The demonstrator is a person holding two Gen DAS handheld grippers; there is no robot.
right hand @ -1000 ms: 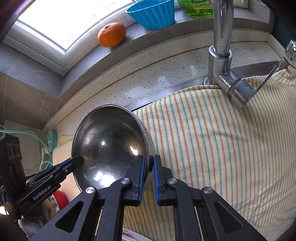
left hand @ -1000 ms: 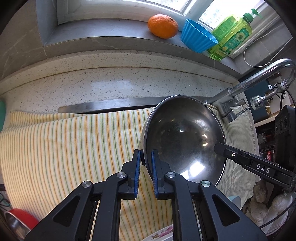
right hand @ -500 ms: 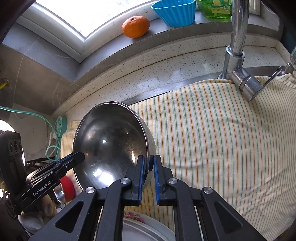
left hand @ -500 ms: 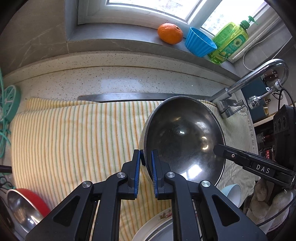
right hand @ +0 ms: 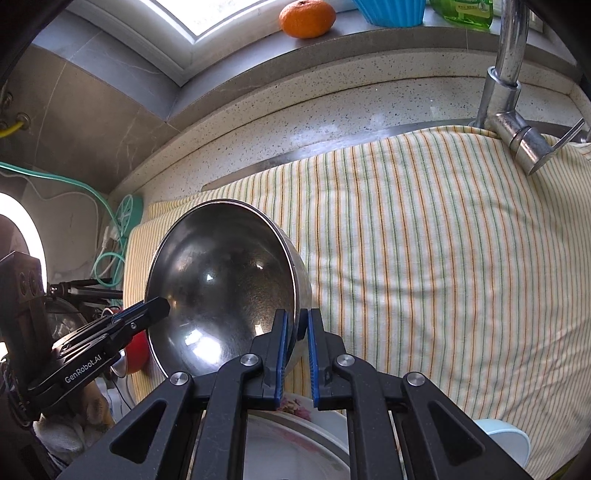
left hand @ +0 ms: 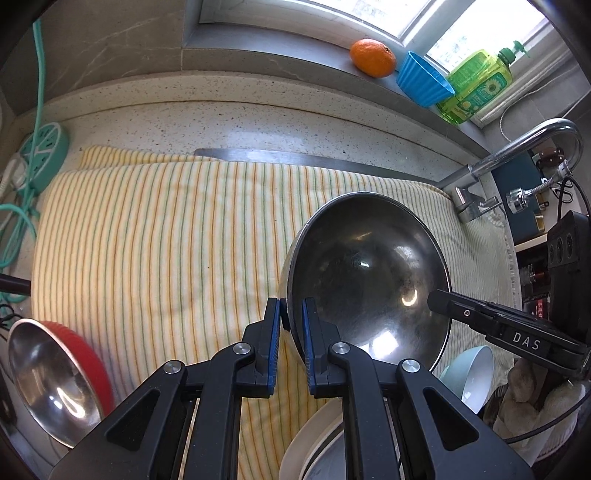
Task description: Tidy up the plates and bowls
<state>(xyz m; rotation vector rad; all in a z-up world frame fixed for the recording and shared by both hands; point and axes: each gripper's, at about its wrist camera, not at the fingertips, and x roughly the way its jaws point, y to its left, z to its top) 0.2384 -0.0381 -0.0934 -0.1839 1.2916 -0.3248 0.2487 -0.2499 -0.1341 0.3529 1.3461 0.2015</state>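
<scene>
1. Left wrist view: the left tongs (left hand: 291, 341) are clamped narrow on the near rim of a big stainless steel bowl (left hand: 365, 273), which is held up off the striped cloth (left hand: 166, 236), tilted so the inside is seen. The right tongs (left hand: 436, 300) are seen nipping the opposite rim.
2. Same view, handling guess: thin steel, so probably light and stiff, but polished and slippery. The rim is really the only place it can be pinched, and two opposite rim grips look like what stops it swinging.
3. Still there: a red-sided steel bowl (left hand: 55, 376) is parked at lower left, a pale blue bowl (left hand: 471, 373) at lower right, and a white plate (left hand: 317, 443) under the tongs. Those ceramics are likely breakable, so the steel one shouldn't be dropped in hard.
4. Right wrist view: the right tongs (right hand: 295, 354) are shut tight on the steel bowl's (right hand: 225, 284) rim, with the left tongs (right hand: 162, 305) biting the far edge. A floral plate (right hand: 291, 421) is seen below.
5. Surroundings: a speckled stone tabletop (right hand: 332, 110) is mostly covered by the cloth, which drapes over the sink. A chrome faucet (right hand: 506, 92), a window sill with an orange (right hand: 307, 18), a blue cup (left hand: 423, 83) and a dish soap bottle (left hand: 478, 86) are in the background.
</scene>
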